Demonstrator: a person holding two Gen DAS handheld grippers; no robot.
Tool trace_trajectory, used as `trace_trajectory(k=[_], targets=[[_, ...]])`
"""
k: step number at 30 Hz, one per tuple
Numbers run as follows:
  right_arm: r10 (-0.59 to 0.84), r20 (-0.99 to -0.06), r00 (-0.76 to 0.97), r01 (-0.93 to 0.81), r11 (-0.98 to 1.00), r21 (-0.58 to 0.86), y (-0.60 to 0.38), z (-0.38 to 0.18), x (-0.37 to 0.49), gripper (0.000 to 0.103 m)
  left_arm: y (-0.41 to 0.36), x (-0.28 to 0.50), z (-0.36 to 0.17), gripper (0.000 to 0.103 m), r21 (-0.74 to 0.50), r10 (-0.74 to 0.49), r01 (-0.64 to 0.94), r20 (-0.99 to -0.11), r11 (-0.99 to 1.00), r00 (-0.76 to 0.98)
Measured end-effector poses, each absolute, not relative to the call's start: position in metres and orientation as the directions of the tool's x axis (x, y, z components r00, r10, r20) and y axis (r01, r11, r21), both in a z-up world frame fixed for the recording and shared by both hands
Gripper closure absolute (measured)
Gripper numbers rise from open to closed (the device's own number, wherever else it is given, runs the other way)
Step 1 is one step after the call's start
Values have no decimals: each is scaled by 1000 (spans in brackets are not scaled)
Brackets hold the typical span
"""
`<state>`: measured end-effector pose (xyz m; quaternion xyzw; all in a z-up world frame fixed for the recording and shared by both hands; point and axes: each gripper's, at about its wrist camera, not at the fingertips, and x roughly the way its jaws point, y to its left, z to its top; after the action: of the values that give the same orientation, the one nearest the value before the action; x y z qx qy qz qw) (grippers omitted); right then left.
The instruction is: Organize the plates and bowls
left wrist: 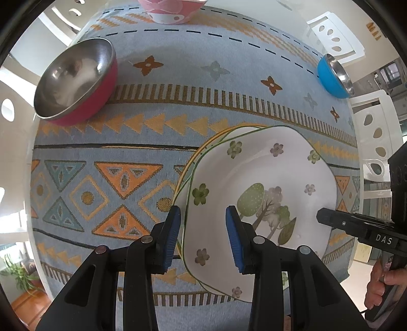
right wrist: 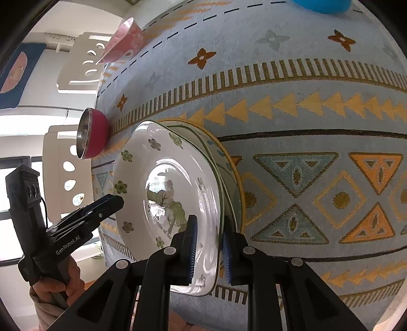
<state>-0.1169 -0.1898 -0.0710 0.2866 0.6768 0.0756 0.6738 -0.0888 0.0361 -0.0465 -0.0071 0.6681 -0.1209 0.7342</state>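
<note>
On the tablecloth (left wrist: 106,157): three bowls, three stacked plates (right wrist: 178,178).

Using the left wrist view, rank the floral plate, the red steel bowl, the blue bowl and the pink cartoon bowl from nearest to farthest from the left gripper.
From the left gripper:
1. Floral plate: its rim sits between the open fingers.
2. Red steel bowl: ahead, to the left.
3. Blue bowl: far right, by the tablecloth edge.
4. Pink cartoon bowl: straight ahead, at the far edge.
Blue and pink are close to call.
</note>
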Motion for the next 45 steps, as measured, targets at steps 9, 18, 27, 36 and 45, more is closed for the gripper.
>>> trace_trajectory(k=[9, 18, 27, 36, 45], targets=[[471, -878, 82, 301, 828, 473, -193, -66, -116, 85, 40, -89, -46, 69, -179, -193, 160, -978, 971, 80], [412, -909, 62, 301, 861, 411, -196, -62, -115, 85, 37, -90, -47, 69, -185, -201, 169, -977, 968, 78], [419, -907, 52, 333, 849, 411, -204, -69, -117, 84, 36, -89, -47, 61, -192, -207, 171, -975, 966, 76], [420, -905, 63, 365, 834, 413, -211, -71, -117, 53, 38, -86, -48, 41, -159, -172, 151, -982, 976, 77], [467, -882, 70, 351, 816, 460, -209, -66, -113, 52, 58, -79, -30, 40, -141, -151, 88, -981, 986, 123]])
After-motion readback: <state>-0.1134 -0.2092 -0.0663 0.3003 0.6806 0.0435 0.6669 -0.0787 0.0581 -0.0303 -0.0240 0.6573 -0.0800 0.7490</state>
